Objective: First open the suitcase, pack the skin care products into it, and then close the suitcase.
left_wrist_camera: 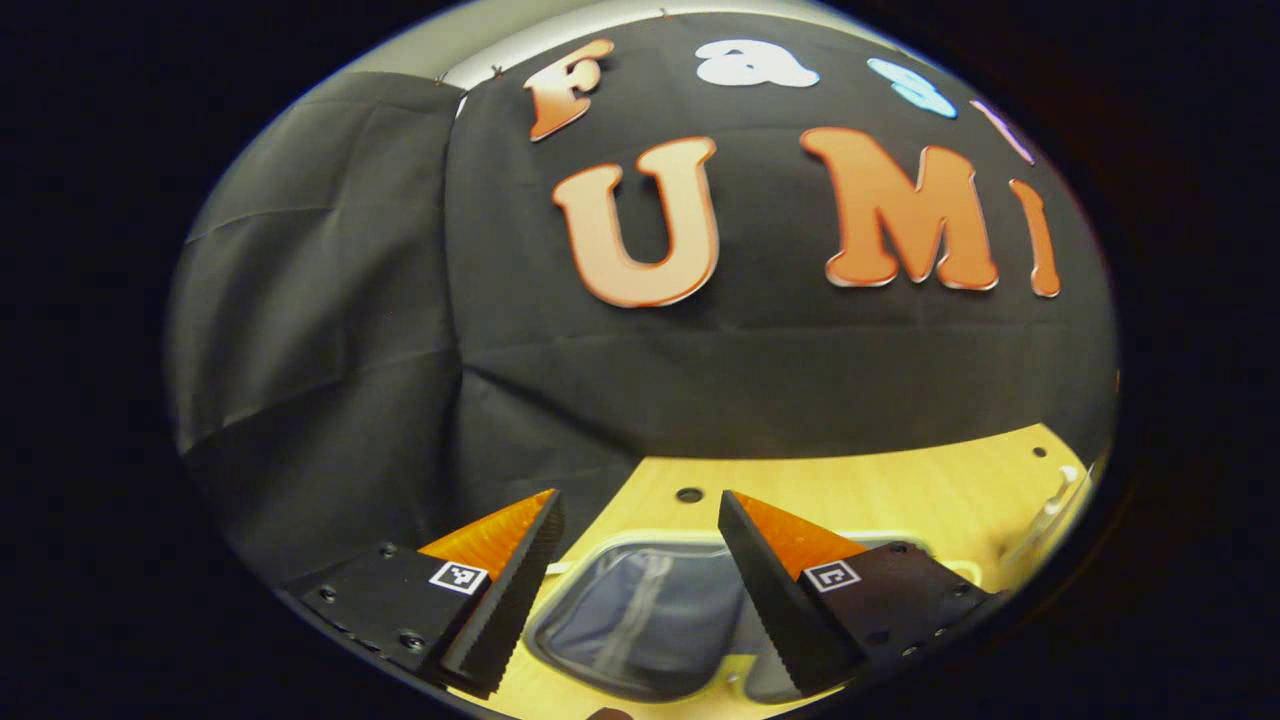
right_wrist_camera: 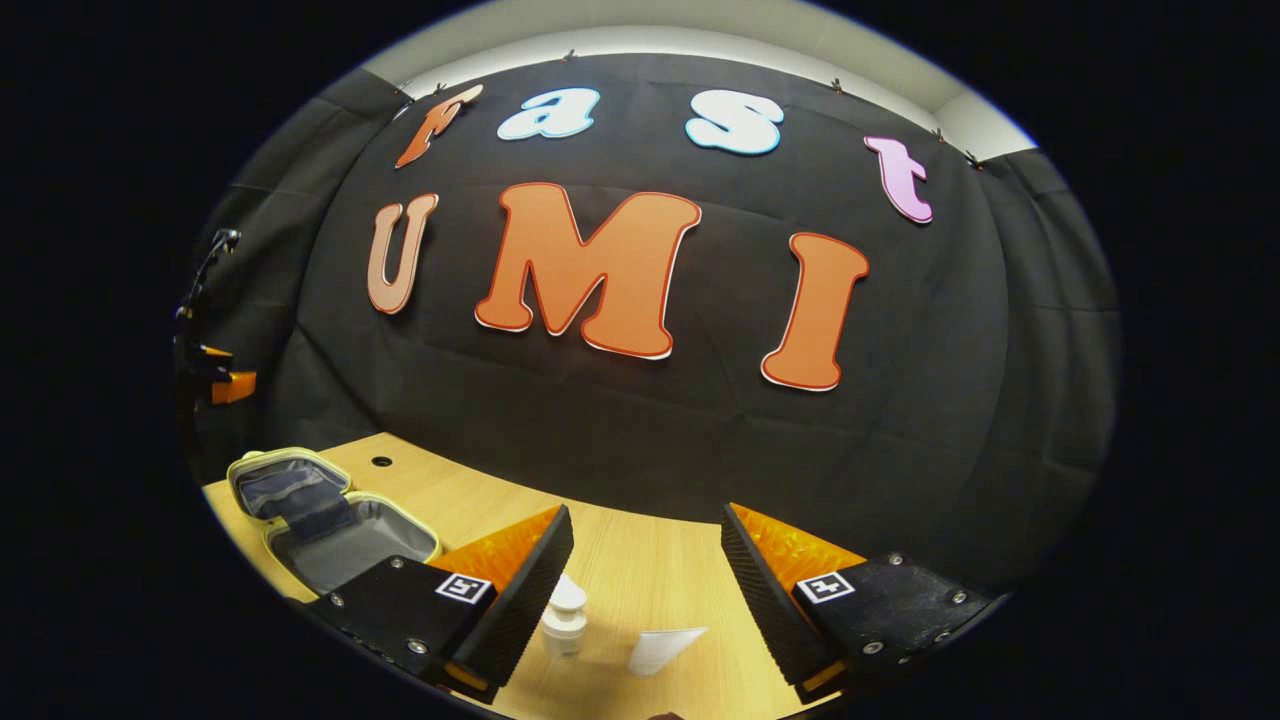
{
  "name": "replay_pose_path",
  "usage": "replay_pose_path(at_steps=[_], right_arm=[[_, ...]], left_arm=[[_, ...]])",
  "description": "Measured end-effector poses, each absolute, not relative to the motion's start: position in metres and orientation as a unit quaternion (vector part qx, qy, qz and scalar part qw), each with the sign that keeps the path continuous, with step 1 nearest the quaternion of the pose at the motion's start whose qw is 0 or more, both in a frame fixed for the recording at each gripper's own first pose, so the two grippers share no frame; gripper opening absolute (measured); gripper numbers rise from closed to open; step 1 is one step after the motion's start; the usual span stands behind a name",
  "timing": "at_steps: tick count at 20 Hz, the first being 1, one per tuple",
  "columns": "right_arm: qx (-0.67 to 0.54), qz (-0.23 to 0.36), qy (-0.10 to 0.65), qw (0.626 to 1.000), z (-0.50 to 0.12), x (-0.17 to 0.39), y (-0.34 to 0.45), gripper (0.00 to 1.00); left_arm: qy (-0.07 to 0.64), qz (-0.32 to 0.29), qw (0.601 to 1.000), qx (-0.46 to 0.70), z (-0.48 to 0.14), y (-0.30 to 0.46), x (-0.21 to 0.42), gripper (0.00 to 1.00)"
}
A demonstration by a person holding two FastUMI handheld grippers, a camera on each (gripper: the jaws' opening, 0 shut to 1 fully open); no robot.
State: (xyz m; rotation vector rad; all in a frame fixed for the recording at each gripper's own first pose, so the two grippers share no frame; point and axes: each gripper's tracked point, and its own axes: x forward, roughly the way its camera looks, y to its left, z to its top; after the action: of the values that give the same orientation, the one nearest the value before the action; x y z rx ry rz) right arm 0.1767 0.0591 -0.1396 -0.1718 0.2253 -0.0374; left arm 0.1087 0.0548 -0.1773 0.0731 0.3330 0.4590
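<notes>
The small suitcase [right_wrist_camera: 320, 520] lies open on the wooden table [right_wrist_camera: 640, 570], its pale rim and grey lining showing at the lower left of the right gripper view. In the left gripper view the suitcase [left_wrist_camera: 640, 615] sits just below and between the fingers of my left gripper [left_wrist_camera: 640, 545], which is open and holds nothing. My right gripper [right_wrist_camera: 645, 560] is open above the table. A small white pump bottle [right_wrist_camera: 565, 618] and a white tube [right_wrist_camera: 662, 648] lie on the wood between and below its fingers. The left gripper [right_wrist_camera: 215, 380] shows far off at the left edge.
The black cloth wall rises right behind the table. A round cable hole [left_wrist_camera: 689, 494] sits in the tabletop past the suitcase, seen also as the cable hole [right_wrist_camera: 381, 461] in the right gripper view. A pale object [left_wrist_camera: 1050, 510] lies at the table's right edge.
</notes>
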Motion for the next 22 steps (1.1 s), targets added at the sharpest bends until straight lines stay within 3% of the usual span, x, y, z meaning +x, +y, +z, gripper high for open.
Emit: replay_pose_path(at_steps=[12, 17, 22], right_arm=[[-0.071, -0.024, 0.104, 0.992, -0.145, 0.15, -0.006, 0.95], [-0.068, -0.027, 0.091, 0.993, -0.138, 0.148, -0.018, 0.95], [-0.058, -0.017, 0.098, 0.993, -0.148, 0.14, -0.011, 0.95]], left_arm=[[0.089, 0.135, 0.987, 0.02, -0.123, -0.133, 0.151, 0.99], [0.028, 0.094, 0.995, 0.018, -0.083, -0.21, 0.161, 1.0], [0.034, 0.04, 0.998, 0.032, -0.095, -0.271, 0.167, 0.99]])
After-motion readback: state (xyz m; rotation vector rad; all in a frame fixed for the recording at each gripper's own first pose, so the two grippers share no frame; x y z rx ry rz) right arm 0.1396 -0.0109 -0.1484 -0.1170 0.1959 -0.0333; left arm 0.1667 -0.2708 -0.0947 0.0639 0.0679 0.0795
